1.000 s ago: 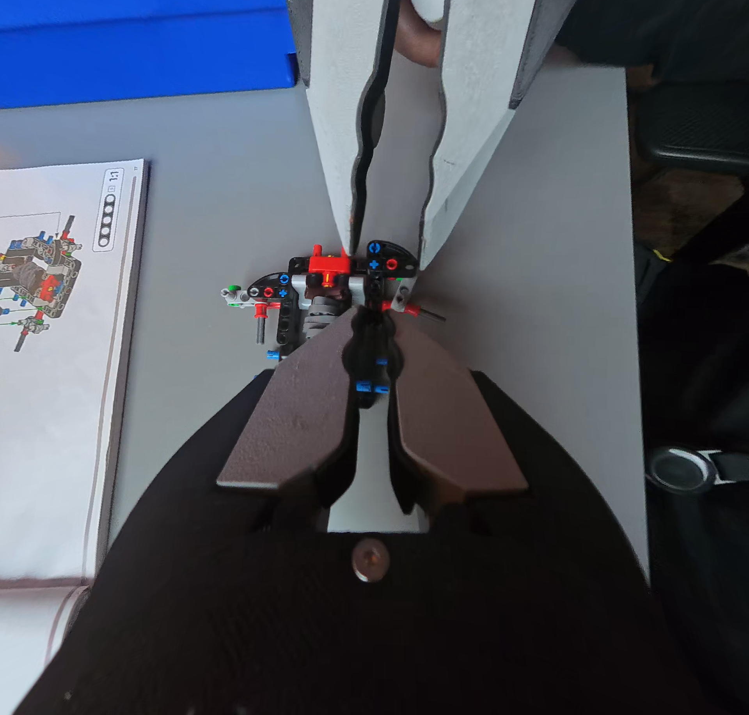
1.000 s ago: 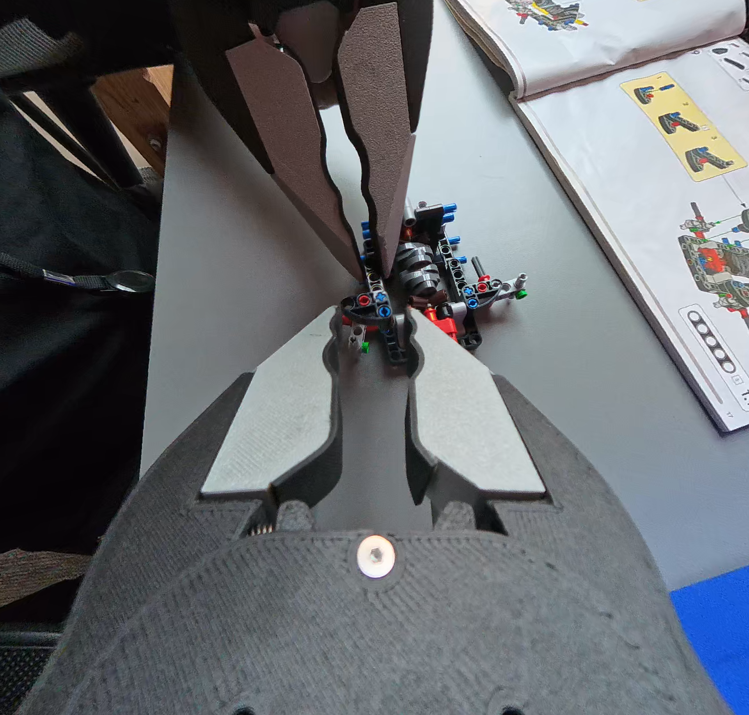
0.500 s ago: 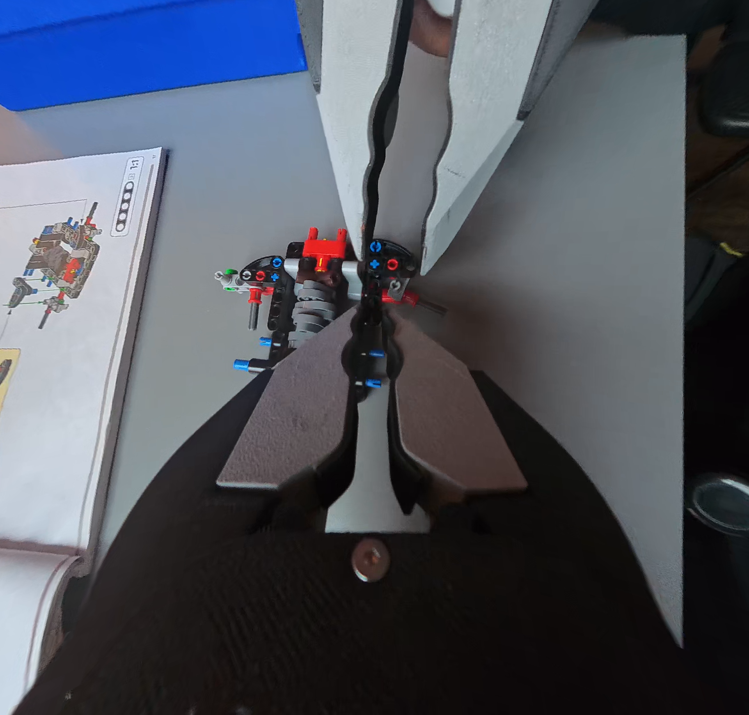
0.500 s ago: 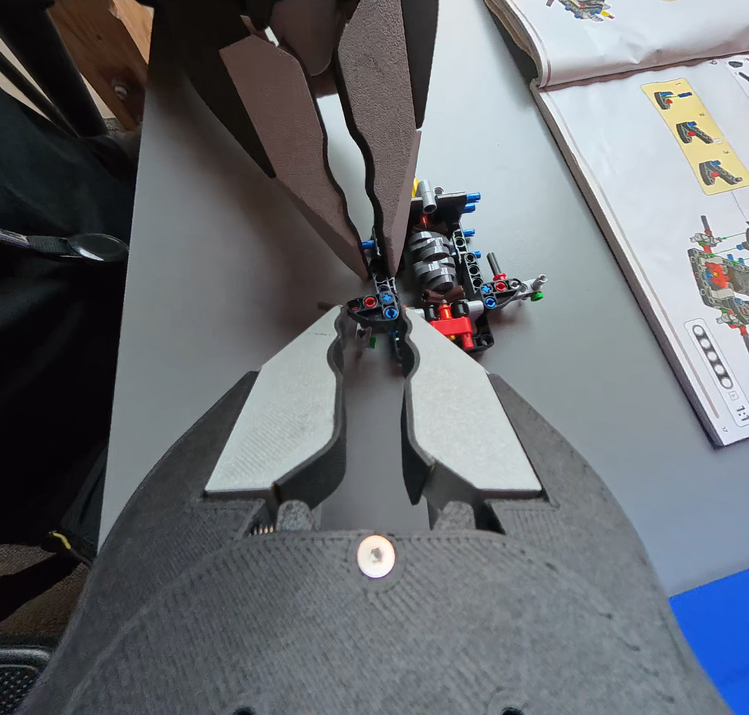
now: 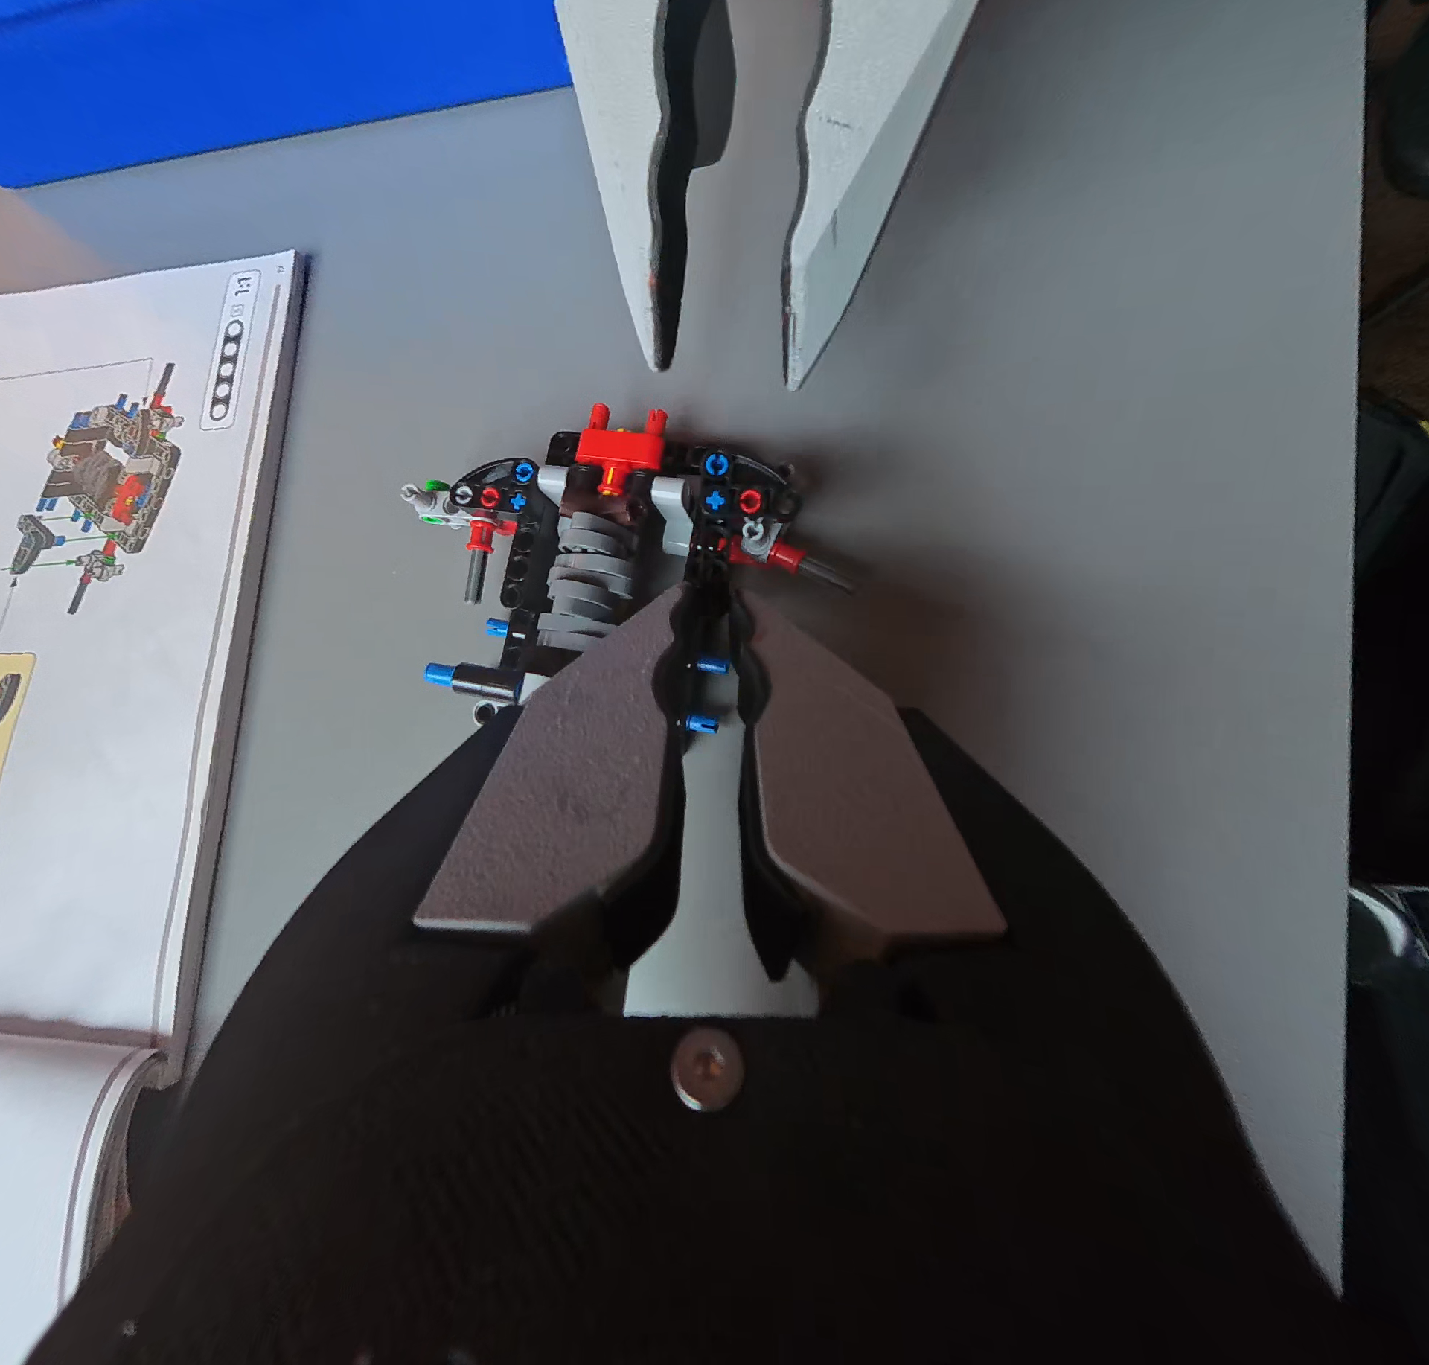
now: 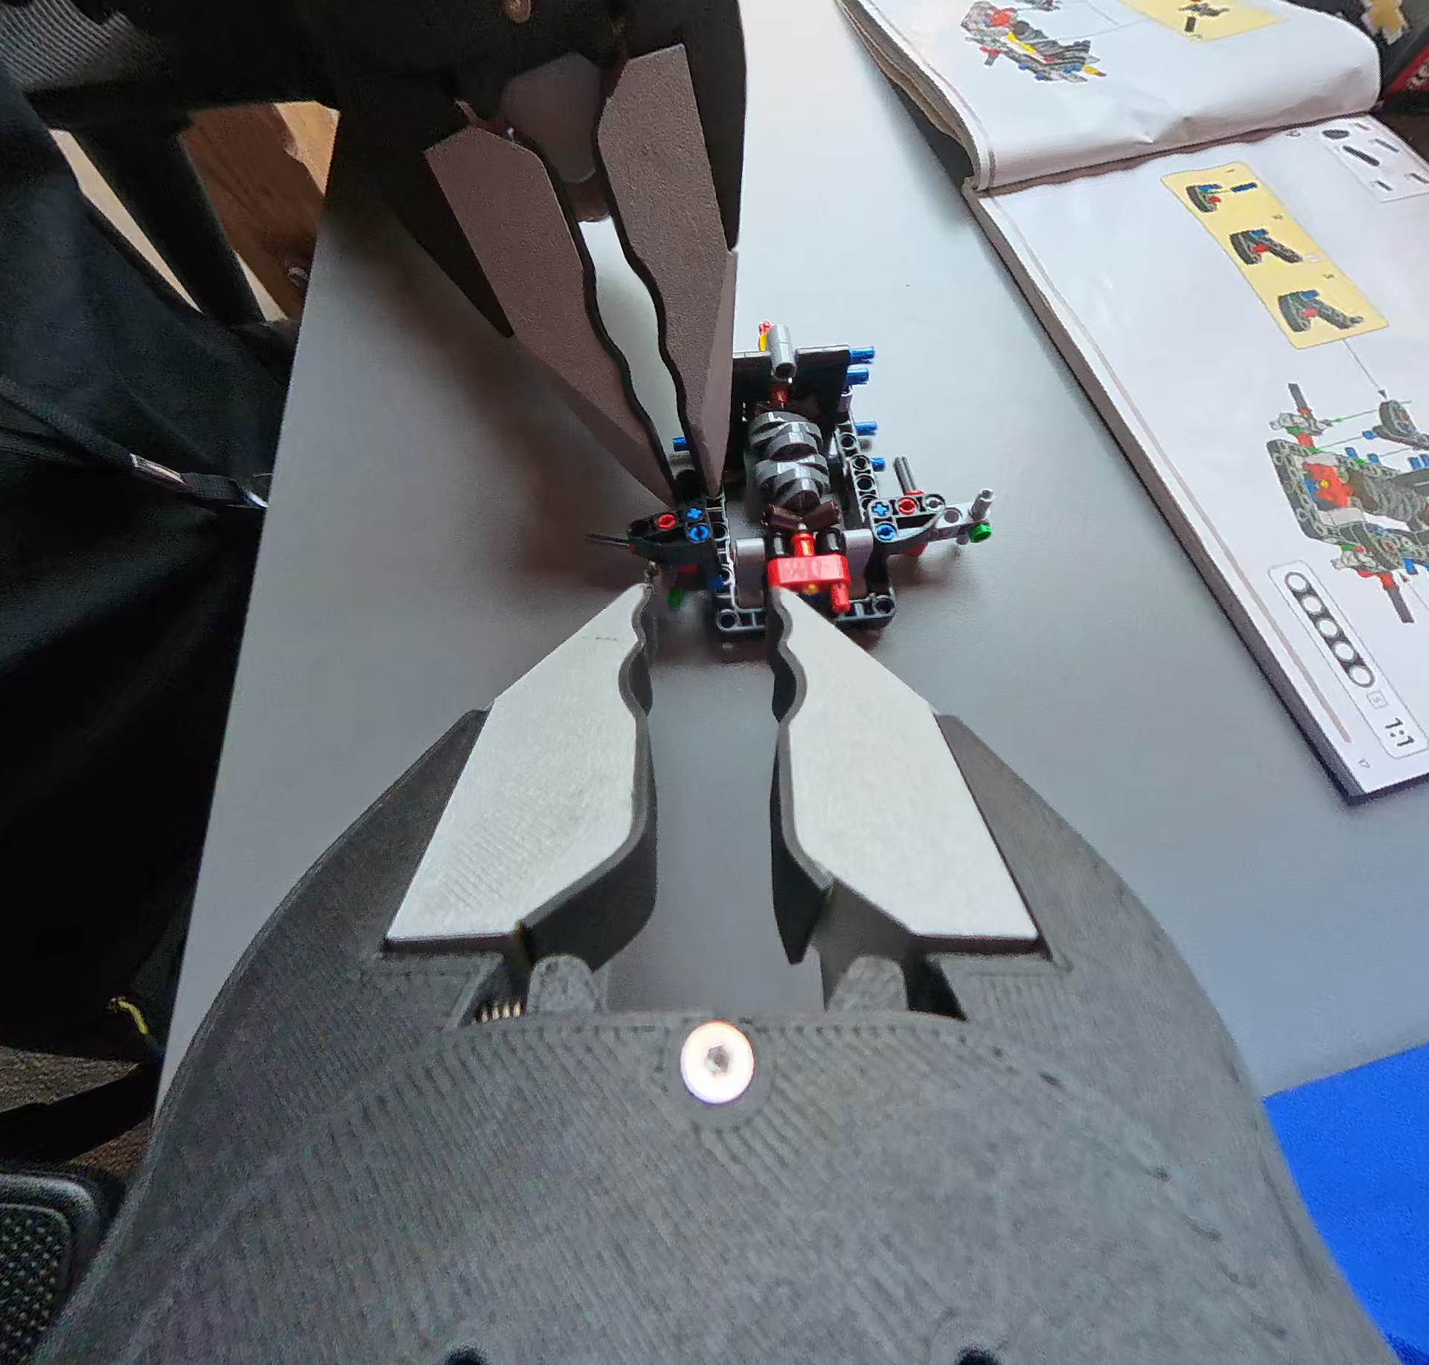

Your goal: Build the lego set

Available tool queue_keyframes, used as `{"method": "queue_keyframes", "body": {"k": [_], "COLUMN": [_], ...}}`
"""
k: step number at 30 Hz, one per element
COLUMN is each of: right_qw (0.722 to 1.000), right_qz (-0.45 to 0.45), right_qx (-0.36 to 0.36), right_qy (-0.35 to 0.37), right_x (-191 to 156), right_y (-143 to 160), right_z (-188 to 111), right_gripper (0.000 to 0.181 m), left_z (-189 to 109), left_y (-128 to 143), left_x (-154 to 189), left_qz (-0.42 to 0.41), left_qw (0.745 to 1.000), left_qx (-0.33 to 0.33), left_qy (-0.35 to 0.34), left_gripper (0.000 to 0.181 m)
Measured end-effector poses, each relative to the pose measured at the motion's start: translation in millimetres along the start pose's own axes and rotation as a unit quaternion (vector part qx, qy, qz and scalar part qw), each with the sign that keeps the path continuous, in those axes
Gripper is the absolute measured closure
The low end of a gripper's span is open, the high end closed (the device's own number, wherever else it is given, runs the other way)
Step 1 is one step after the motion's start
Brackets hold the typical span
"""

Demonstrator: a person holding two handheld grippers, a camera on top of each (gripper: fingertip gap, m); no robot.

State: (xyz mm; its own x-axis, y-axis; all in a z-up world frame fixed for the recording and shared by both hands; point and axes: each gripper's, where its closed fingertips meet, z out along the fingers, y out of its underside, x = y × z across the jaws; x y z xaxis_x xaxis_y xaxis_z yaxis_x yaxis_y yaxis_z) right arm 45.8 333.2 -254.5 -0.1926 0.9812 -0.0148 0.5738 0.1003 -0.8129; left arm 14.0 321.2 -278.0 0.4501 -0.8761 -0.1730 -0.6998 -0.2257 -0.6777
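Observation:
A small Lego Technic model [image 5: 591, 562], with a black frame, grey gears, a red block and blue pins, lies on the grey table [image 5: 1082, 477]. My left gripper [image 5: 711, 601], with dark fingers, is shut on the black beam [image 5: 705, 558] at the model's right side. My right gripper [image 6: 707, 597], with light grey fingers, is open and empty, its tips just short of the model [image 6: 789, 454]. In the left wrist view the right gripper [image 5: 725, 377] hangs a little beyond the red block. In the right wrist view the left gripper [image 6: 694, 489] pinches the frame from the far side.
An open instruction booklet [image 5: 116, 670] lies left of the model and also shows in the right wrist view [image 6: 1237, 323]. A blue bin [image 5: 271, 52] stands at the back left. The table edge [image 5: 1353, 632] runs close to the model's right, with dark bags and a chair beyond. Across from one pair of fingers to the other is roughly 5 cm.
My right gripper has drawn back from the model, where its fingers stood around the black curved piece. Its jaws stand about as wide as before. My left gripper still holds the beam.

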Motion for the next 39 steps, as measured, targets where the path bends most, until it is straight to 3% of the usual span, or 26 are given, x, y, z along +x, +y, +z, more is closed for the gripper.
{"method": "queue_keyframes", "body": {"k": [23,28,33,36,39], "right_qw": [1.000,0.999,0.996,0.993,0.996], "right_qz": [0.007,0.038,0.087,0.107,0.072], "right_qx": [0.004,0.012,0.017,0.016,-0.019], "right_qy": [0.006,0.012,0.006,0.039,0.058], "right_x": [3,12,15,22,23], "right_y": [3,6,7,4,13], "right_z": [15,10,14,22,27], "right_gripper": [0.148,0.136,0.108,0.104,0.106], "left_z": [-10,-12,-10,-9,-8], "left_y": [-6,-4,-2,-1,0], "left_x": [-14,-17,-17,-18,-20], "left_qz": [0.092,0.077,0.076,0.074,0.061], "left_qw": [0.995,0.997,0.996,0.996,0.997], "left_qx": [-0.023,-0.023,-0.033,-0.035,-0.035], "left_qy": [-0.017,-0.013,-0.027,-0.028,-0.025], "left_gripper": [0.177,0.177,0.177,0.177,0.177]}}
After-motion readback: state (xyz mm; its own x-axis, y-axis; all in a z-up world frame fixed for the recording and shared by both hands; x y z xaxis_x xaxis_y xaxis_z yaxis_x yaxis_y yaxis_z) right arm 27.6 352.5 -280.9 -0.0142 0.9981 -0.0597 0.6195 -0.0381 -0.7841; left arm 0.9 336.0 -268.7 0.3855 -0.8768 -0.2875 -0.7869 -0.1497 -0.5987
